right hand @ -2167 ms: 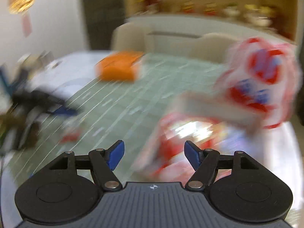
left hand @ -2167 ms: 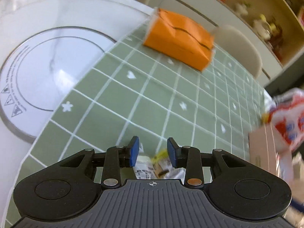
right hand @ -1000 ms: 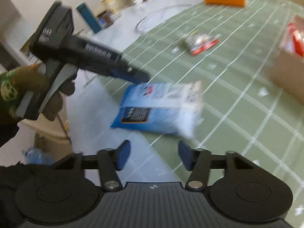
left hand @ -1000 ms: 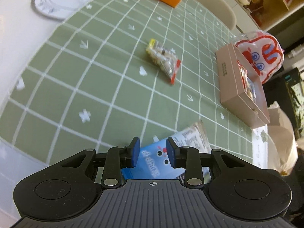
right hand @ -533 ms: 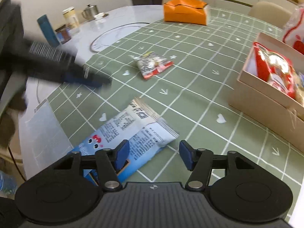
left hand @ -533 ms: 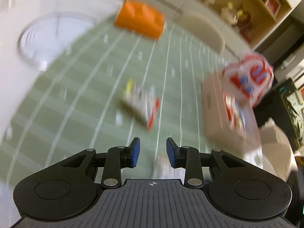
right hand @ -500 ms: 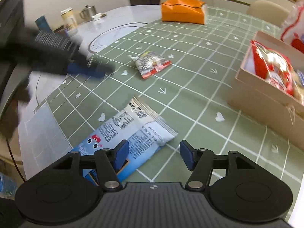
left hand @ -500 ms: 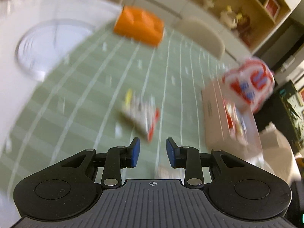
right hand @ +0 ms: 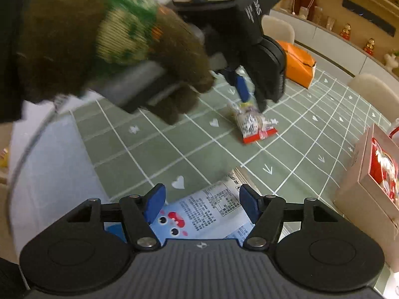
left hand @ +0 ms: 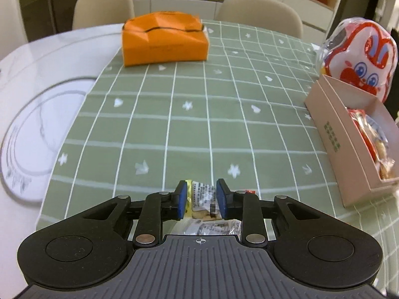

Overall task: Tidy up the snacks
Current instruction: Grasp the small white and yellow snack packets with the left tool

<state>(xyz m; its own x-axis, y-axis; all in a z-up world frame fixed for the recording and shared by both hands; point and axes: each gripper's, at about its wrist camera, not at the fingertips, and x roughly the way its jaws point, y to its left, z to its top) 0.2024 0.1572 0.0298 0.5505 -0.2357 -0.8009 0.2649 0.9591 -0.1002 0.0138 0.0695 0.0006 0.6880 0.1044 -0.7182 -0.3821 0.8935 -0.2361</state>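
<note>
A small clear snack packet with a red end (left hand: 204, 199) lies on the green checked cloth. My left gripper (left hand: 201, 198) is over it, its blue fingers part open on either side of the packet's yellow end, not closed on it. The right wrist view shows the same packet (right hand: 254, 124) with the left gripper (right hand: 249, 97) at its far end. My right gripper (right hand: 200, 205) is open above a light blue snack bag (right hand: 209, 214) lying flat. A cardboard box (left hand: 349, 149) at the right holds red snack packs.
An orange tissue box (left hand: 163, 41) stands at the far side of the cloth. A red and white rabbit bag (left hand: 359, 57) stands behind the cardboard box. A white marble turntable (left hand: 32, 129) lies left of the cloth. Chairs stand beyond the table.
My left gripper has swung down and forward to the small packet, which now sits between its fingers. My right gripper stays over the blue bag, slightly closer.
</note>
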